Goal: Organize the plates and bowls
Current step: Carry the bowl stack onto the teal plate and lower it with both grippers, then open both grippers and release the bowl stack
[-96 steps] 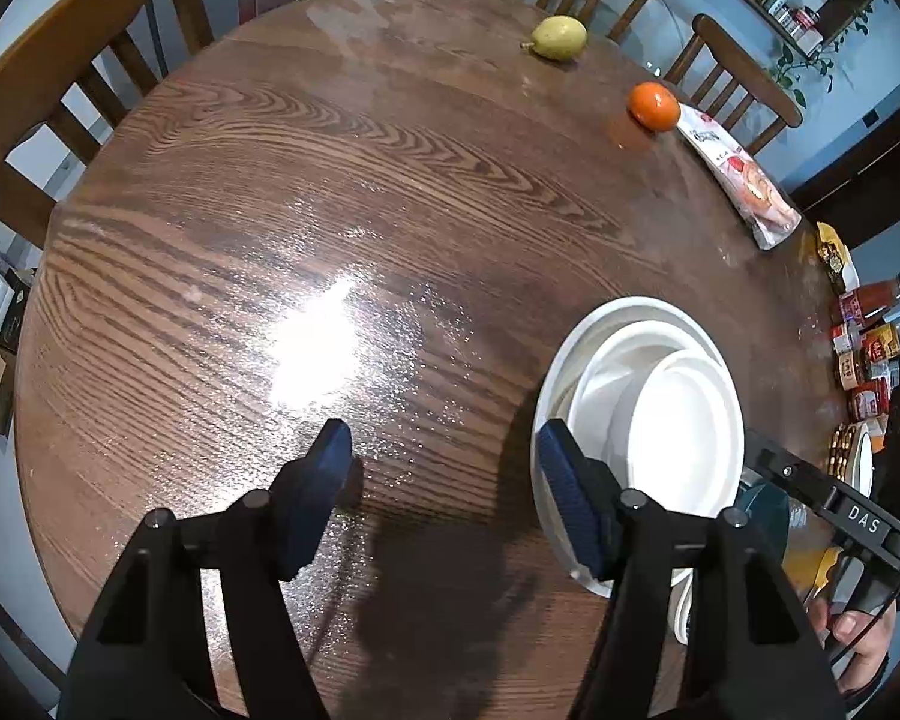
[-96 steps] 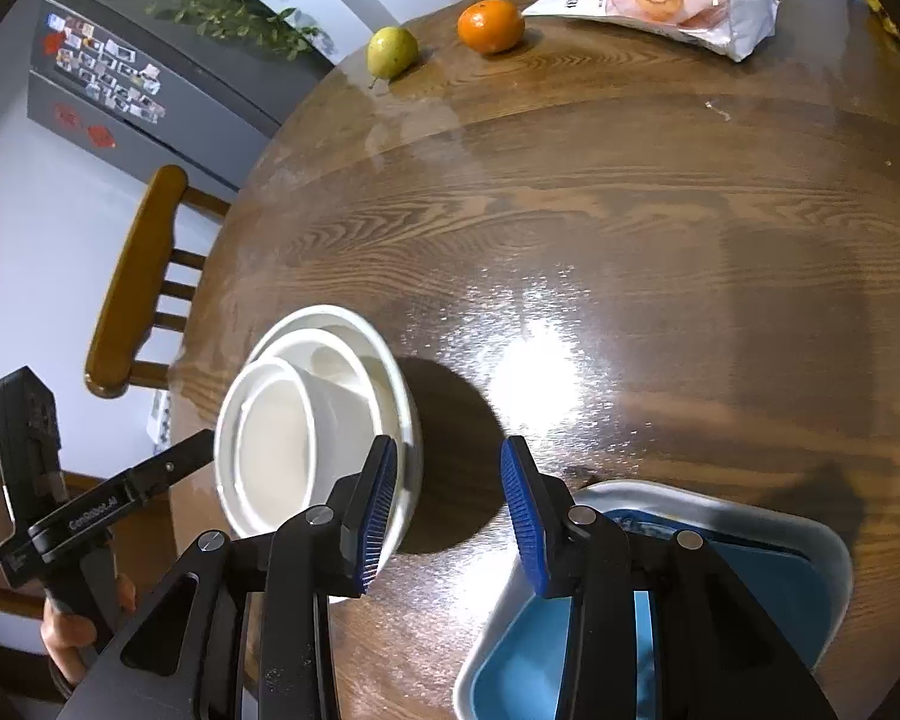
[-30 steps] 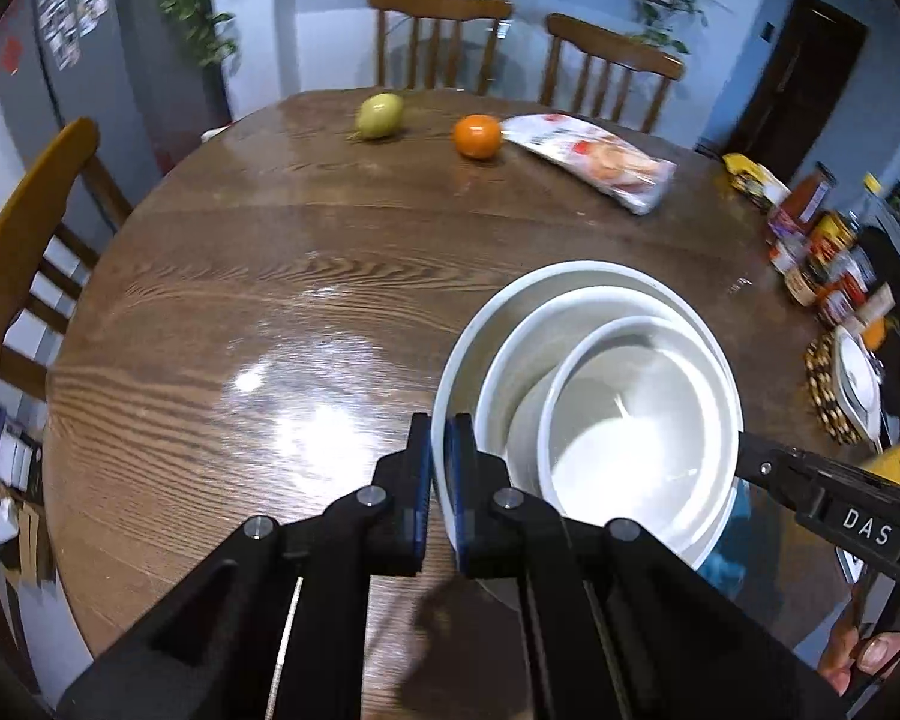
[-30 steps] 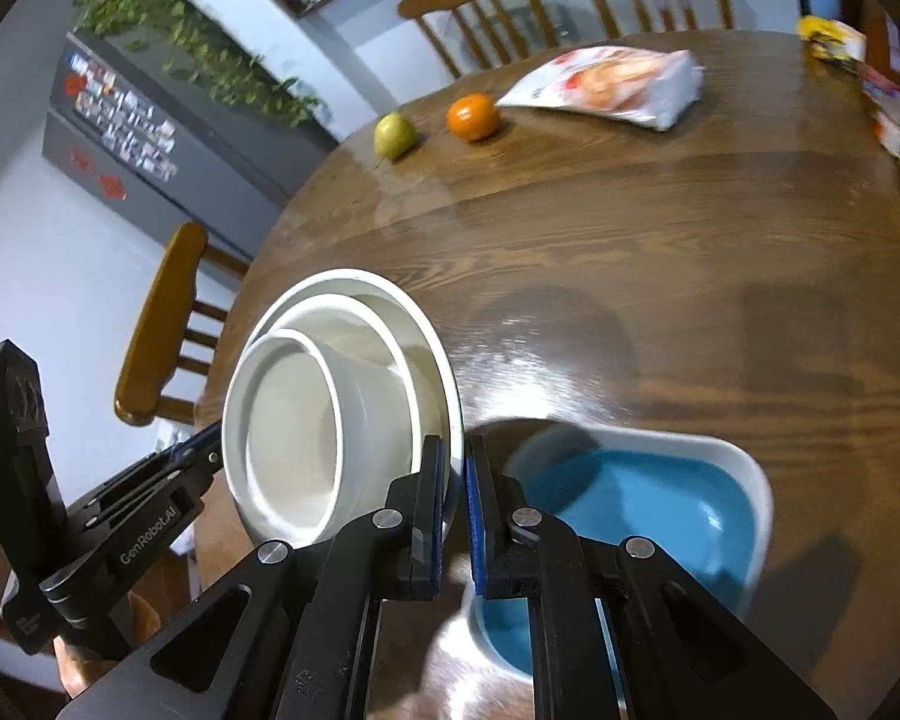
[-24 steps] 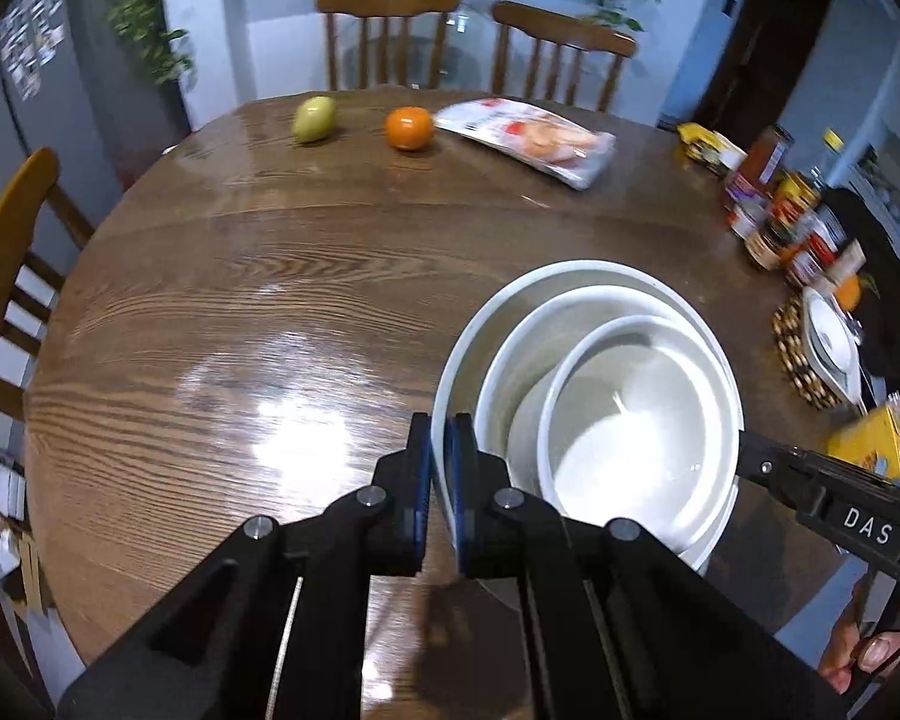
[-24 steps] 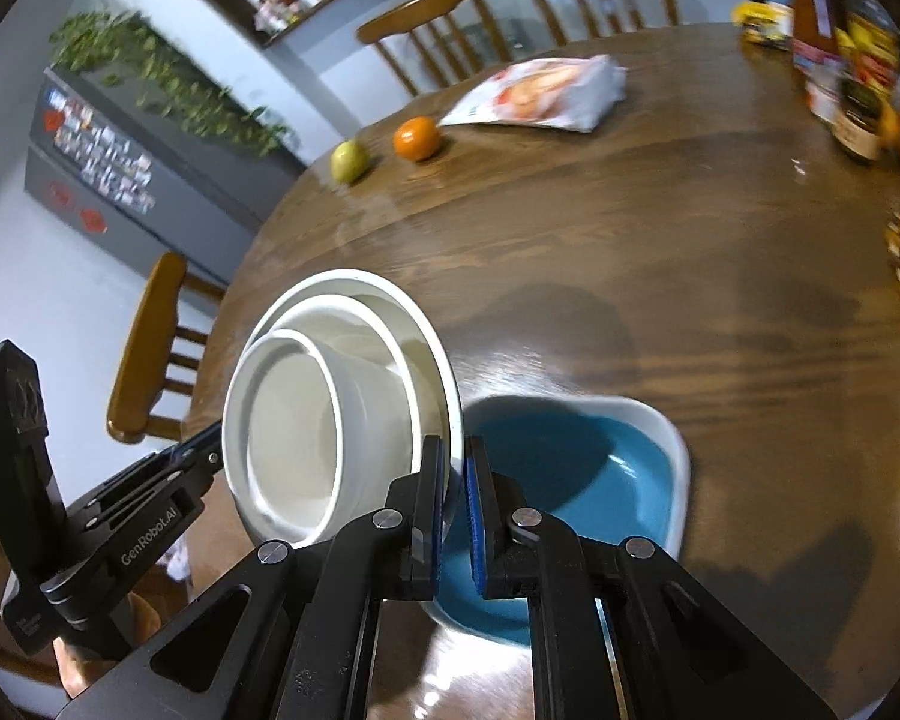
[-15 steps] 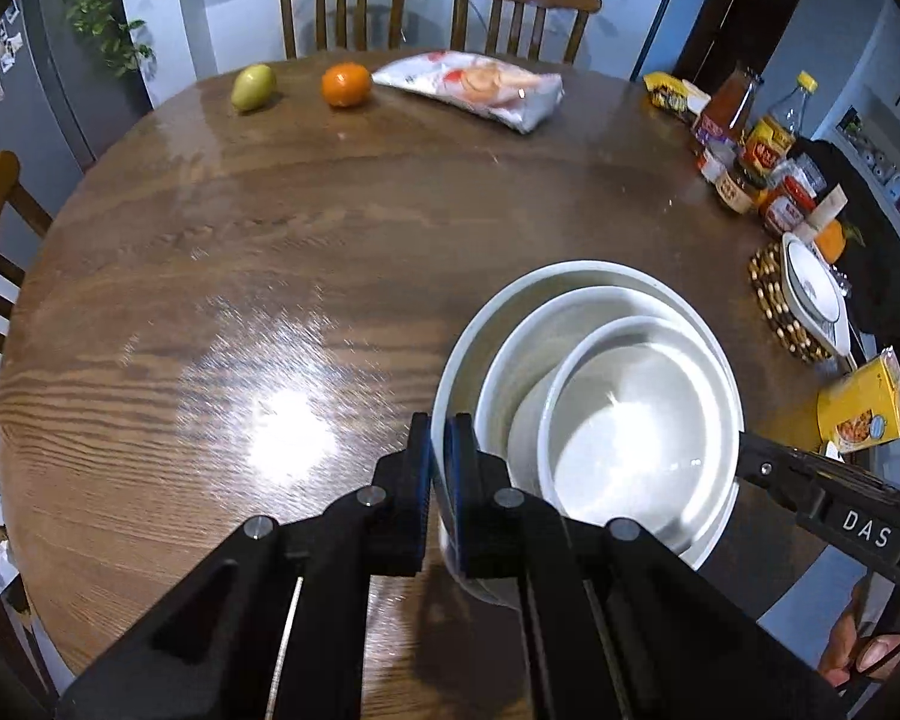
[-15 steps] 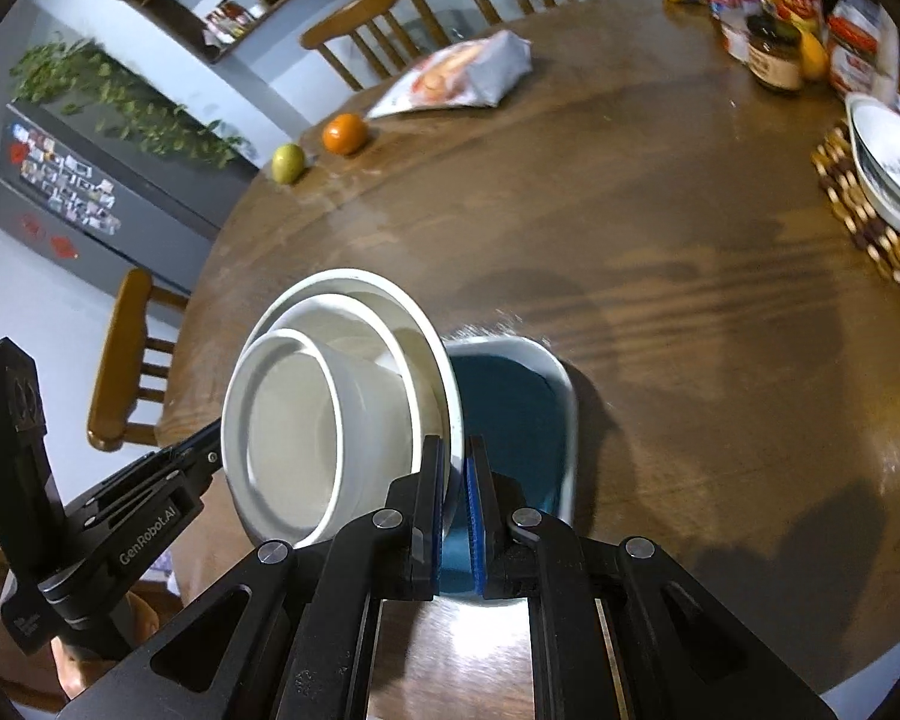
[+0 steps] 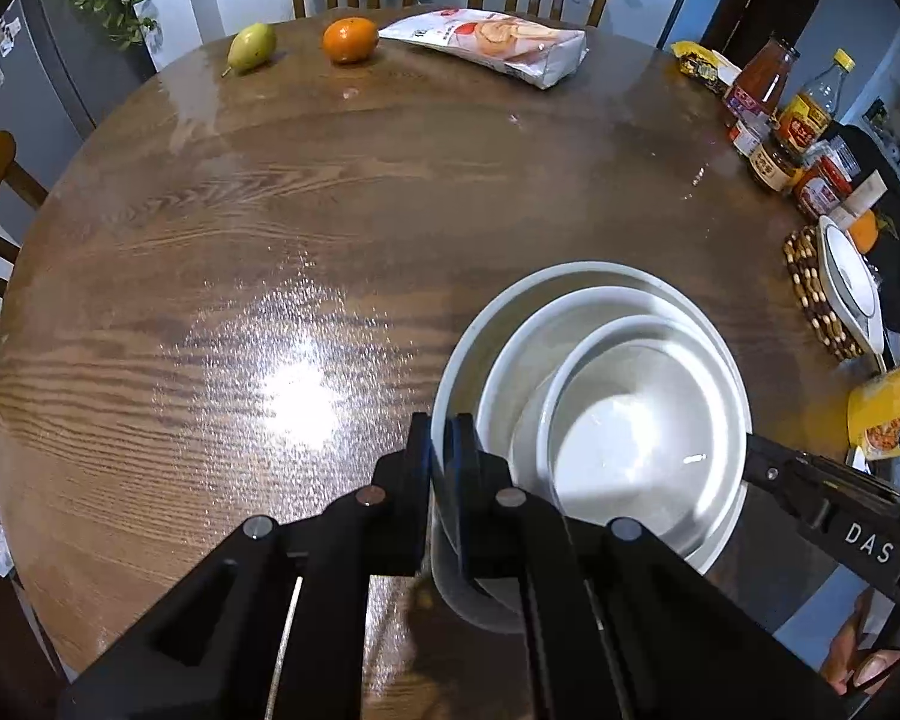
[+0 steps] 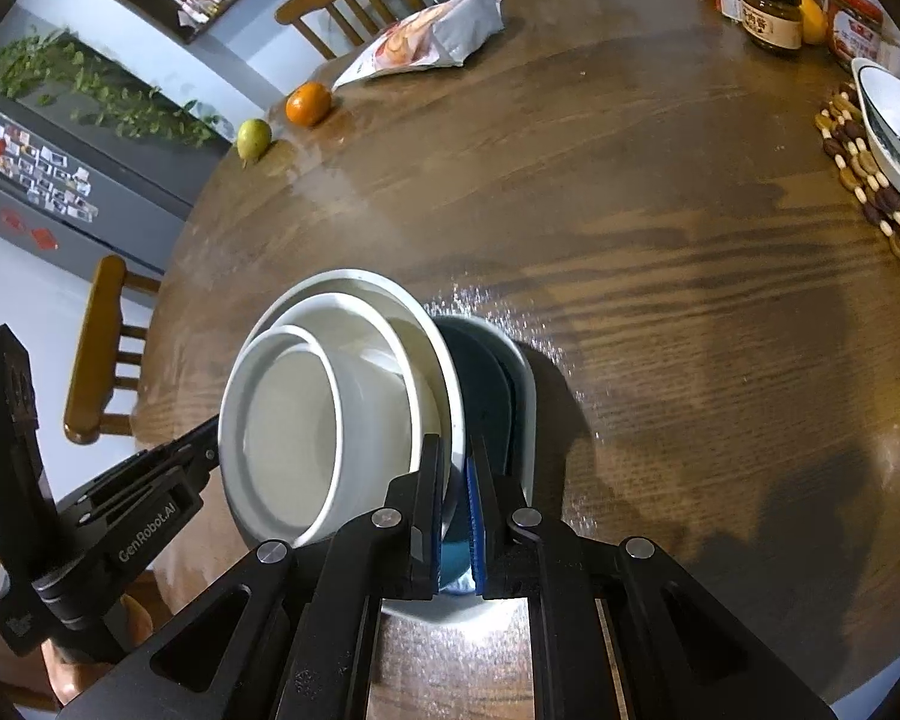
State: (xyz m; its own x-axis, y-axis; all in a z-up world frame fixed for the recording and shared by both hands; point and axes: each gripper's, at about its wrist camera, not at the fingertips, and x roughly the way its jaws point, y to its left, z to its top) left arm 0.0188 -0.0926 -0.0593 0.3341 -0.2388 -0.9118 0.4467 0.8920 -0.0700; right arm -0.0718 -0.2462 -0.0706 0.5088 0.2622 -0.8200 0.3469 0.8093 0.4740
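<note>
Two jaws pinch opposite rims of the bowl stack (image 9: 606, 396); seemingly above the blue dish (image 10: 486, 396).

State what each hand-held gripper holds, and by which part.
Both hold the stack of white bowls: left hand-held gripper and right hand-held gripper pinch opposite rims of the outermost bowl.

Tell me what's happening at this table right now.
A person is tidying dishes with two handheld tongs. The left tongs and right tongs are each shut on opposite sides of the rim of a large white bowl, which has two smaller bowls nested inside. The stack is held over a blue dish on the wooden table. A pear, an orange and a snack bag sit at the far edge.
</note>
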